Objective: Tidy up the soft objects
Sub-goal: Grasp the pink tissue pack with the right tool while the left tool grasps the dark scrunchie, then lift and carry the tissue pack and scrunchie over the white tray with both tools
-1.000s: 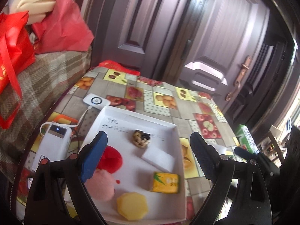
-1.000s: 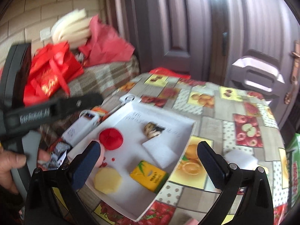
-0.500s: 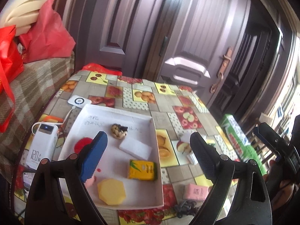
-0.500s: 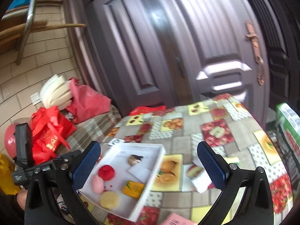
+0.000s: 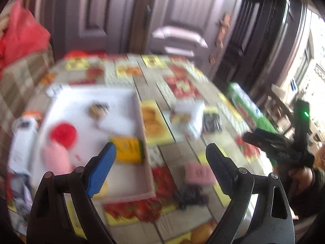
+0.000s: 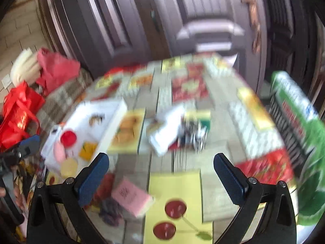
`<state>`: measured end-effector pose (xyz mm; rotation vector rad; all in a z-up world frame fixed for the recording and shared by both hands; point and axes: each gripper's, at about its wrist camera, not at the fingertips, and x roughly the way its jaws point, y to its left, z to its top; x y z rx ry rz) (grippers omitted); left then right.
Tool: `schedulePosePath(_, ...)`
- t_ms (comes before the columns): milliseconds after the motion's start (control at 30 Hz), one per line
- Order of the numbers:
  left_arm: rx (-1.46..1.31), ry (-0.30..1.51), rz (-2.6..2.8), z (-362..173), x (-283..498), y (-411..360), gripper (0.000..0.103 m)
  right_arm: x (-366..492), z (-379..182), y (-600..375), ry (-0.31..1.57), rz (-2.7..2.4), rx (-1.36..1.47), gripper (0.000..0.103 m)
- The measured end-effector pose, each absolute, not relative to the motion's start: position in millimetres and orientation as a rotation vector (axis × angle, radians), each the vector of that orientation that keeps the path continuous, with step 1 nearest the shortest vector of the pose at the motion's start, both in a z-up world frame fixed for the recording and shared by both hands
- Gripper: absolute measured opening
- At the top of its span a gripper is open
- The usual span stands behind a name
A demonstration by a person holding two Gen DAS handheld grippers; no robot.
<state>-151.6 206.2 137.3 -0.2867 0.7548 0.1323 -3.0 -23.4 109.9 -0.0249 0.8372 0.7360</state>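
Both views are motion-blurred. A white tray (image 5: 142, 122) on the fruit-print table holds a red round piece (image 5: 64, 132), a pink one (image 5: 55, 158), a yellow-green block (image 5: 128, 149), a white block and a small brown item. A pink sponge (image 5: 200, 172) and a dark purple clump (image 5: 191, 196) lie on the table right of the tray; they also show in the right wrist view, sponge (image 6: 132, 196) and clump (image 6: 110, 211). My left gripper (image 5: 160, 167) is open and empty above the tray's right edge. My right gripper (image 6: 161, 180) is open and empty above the table.
A white block (image 6: 166, 130) and a dark shiny item (image 6: 193, 134) lie mid-table. A green package (image 6: 294, 122) stands at the right edge. A white power bank (image 5: 22, 142) lies left of the tray. Red bags (image 6: 18, 109) sit on a plaid seat; doors stand behind.
Both grippers have swung right across the table, away from the tray; the pink sponge and purple clump have come into view. Both stay open and empty.
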Motion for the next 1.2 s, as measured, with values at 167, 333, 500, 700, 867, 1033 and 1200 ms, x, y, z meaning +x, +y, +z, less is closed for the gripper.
schedulePosePath(167, -0.339, 0.942, 0.105, 77.1, -151.1, 188.8, 0.090, -15.0, 74.0, -4.4, 0.893, 0.895, -0.243, 0.103)
schedulePosePath(333, -0.378, 1.015, 0.068, 46.6, -156.1, 167.3, 0.090, -40.2, 48.2, 19.9, 0.809, 1.047, -0.556, 0.103)
schedulePosePath(500, -0.392, 1.043, 0.064, 36.6, -155.9, 149.3, 0.090, -42.2, 29.9, 40.7, 0.773, 1.137, -0.687, 0.084)
schedulePosePath(700, -0.408, 1.045, 0.051, 29.7, -140.5, 139.0, 0.090, -29.2, 19.8, 49.5, 0.824, 1.205, -0.680, 0.051)
schedulePosePath(867, -0.350, 1.075, 0.058, 19.6, -115.1, 127.3, 0.090, -9.6, 20.0, 20.6, 0.886, 1.142, -0.585, 0.051)
schedulePosePath(1033, -0.220, 1.097, 0.082, 11.9, -95.5, 111.2, 0.073, 7.3, 34.8, -13.3, 0.929, 1.098, -0.435, 0.051)
schedulePosePath(1200, -0.265, 1.072, 0.078, 14.3, -94.4, 115.1, 0.032, 13.5, 68.0, -40.6, 0.876, 1.075, -0.289, 0.051)
